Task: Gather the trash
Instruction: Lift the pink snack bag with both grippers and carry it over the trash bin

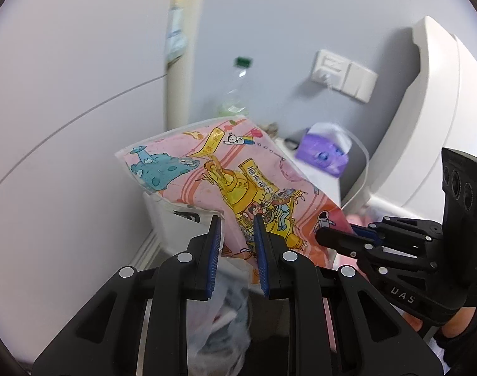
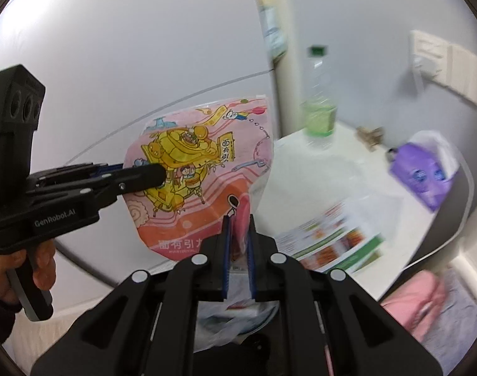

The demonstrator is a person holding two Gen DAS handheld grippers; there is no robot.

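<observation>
A pink cartoon-printed snack bag (image 1: 238,172) is held in the air between both grippers; it also shows in the right wrist view (image 2: 207,169). My left gripper (image 1: 238,228) has its jaws narrowly apart around the bag's lower edge. My right gripper (image 2: 238,222) is shut on the bag's bottom corner. The right gripper also shows in the left wrist view (image 1: 342,235), at the bag's right corner. The left gripper shows in the right wrist view (image 2: 150,172), at the bag's left side. Below hangs a clear plastic trash bag (image 1: 219,329) with rubbish in it.
A white table (image 2: 348,181) holds a green-capped plastic bottle (image 2: 320,106), a purple tissue pack (image 2: 423,172) and a printed flyer (image 2: 335,238). A white bin (image 1: 175,219) stands by the wall. A pink cloth (image 2: 417,300) lies at the lower right.
</observation>
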